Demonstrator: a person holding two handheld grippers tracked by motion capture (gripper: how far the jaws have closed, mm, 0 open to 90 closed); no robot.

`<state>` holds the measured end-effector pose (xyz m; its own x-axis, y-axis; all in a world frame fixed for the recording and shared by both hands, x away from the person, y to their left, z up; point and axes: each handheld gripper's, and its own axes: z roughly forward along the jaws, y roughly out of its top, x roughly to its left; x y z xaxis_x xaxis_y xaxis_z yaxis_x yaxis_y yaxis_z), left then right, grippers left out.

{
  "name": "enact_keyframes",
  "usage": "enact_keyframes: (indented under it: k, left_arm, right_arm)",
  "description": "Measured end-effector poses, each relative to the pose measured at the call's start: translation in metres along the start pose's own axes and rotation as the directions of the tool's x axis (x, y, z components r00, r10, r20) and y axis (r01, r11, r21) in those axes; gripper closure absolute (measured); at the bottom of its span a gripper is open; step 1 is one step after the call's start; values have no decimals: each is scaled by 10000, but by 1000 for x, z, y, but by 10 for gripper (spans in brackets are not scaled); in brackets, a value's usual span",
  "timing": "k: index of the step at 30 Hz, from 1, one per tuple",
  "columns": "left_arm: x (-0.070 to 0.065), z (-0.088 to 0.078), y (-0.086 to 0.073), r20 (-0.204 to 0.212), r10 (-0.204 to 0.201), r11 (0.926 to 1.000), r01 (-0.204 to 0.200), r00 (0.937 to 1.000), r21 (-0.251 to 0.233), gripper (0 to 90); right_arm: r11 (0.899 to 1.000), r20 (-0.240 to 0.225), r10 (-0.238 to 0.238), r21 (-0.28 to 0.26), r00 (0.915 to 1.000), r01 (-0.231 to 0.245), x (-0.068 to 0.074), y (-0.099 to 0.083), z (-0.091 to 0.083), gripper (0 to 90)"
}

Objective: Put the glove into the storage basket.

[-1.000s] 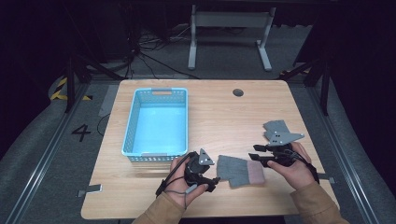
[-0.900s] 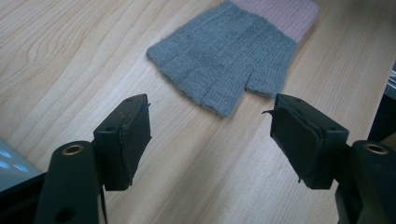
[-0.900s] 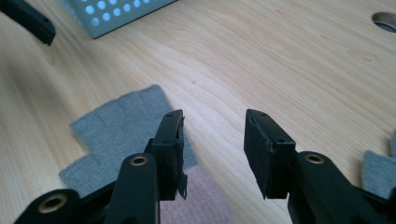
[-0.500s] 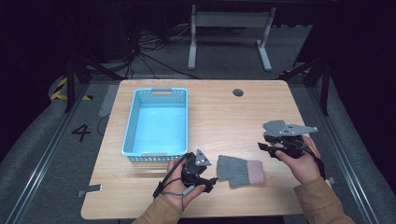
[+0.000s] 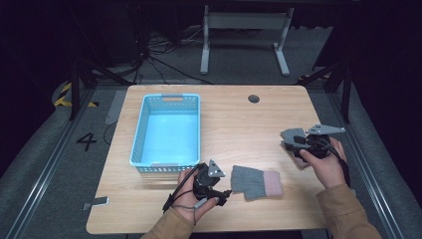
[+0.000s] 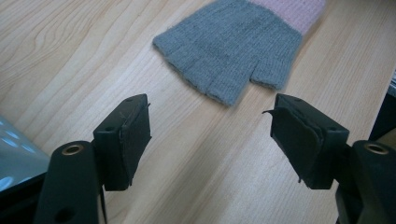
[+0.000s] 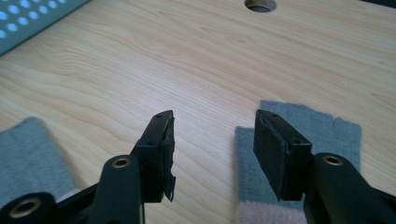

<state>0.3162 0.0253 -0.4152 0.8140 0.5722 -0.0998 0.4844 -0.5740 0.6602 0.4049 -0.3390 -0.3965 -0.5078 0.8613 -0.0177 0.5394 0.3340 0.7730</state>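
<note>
A grey fingerless glove with a pink cuff (image 5: 256, 182) lies flat near the table's front edge. My left gripper (image 5: 224, 187) rests just left of it, jaws open and pointing at it. In the left gripper view the glove (image 6: 233, 46) lies beyond the empty gripper (image 6: 212, 109). A second grey glove (image 5: 293, 135) lies at the table's right side, partly under my right gripper (image 5: 294, 144). In the right gripper view its jaws have just been opening; this gripper (image 7: 215, 122) grips nothing and hangs over the glove's (image 7: 331, 126) left edge.
A light blue plastic basket (image 5: 142, 134) stands empty on the table's left half, close behind my left hand. A round cable hole (image 5: 254, 98) sits near the far edge. The first glove (image 7: 23, 154) shows at the lower left of the right gripper view.
My right hand has moved right and a little farther away, over the second glove, and its jaws have spread wider. The left hand and the front glove have not moved.
</note>
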Motion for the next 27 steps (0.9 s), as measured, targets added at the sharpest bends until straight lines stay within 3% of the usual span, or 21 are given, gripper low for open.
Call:
enact_keyframes:
  k: [5, 10, 18, 27]
  left_arm:
    - [-1, 0, -1, 36, -19, 10000, 19, 10000, 72, 293]
    - [0, 0, -4, -76, -123, 9999, 123, 9999, 48, 291]
    - [1, -4, -9, -177, -251, 9997, 253, 9995, 76, 289]
    - [2, -7, -13, -291, -362, 9993, 364, 9989, 73, 286]
  right_arm:
    - [9990, 501, 373, 231, 9980, -385, -16, -6, 10, 481]
    - [9978, 599, 501, 407, 9969, -526, -25, -10, 19, 467]
    - [9905, 1341, 942, 869, 9865, -1064, -39, -17, 34, 456]
    - [9811, 1780, 1138, 1349, 9774, -1388, -46, -24, 45, 434]
